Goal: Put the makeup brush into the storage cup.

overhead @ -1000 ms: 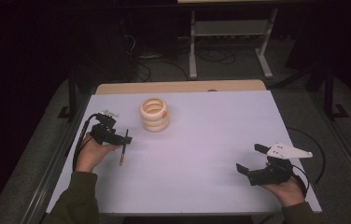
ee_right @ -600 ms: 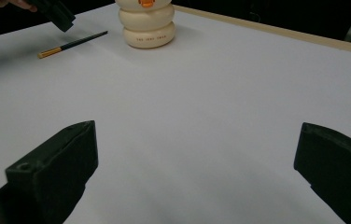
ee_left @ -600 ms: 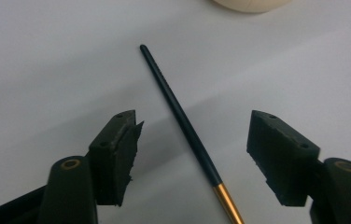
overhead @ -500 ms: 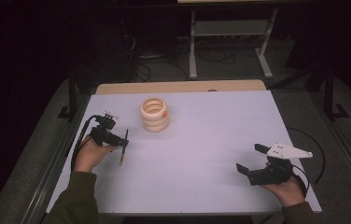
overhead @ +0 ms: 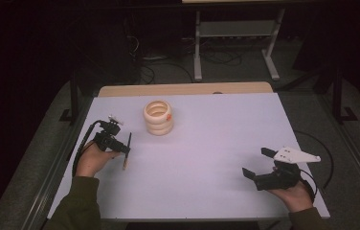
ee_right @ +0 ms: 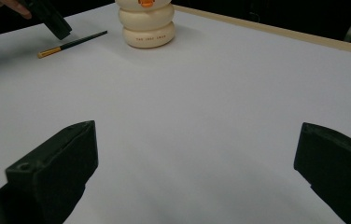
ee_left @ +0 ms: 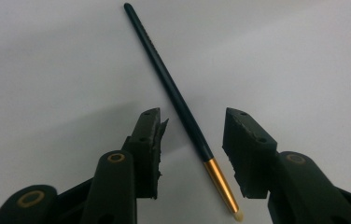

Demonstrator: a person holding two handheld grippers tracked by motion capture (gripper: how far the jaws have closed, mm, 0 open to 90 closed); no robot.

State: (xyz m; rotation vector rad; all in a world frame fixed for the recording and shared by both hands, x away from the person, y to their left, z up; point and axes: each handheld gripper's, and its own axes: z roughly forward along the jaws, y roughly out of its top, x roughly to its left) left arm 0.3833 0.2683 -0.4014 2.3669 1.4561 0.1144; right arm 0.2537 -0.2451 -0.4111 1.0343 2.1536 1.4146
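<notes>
Paintbrush lies flat on the table between the parted, empty jaws of the left gripper, its long axis running straight ahead from them, while the right gripper, also spread and empty, rests well apart.

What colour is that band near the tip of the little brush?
Gold, on the brush with its dark handle; the left gripper view shows it best.

Olive sleeves; black hand-held gripper, brass-ringed screws.
</notes>
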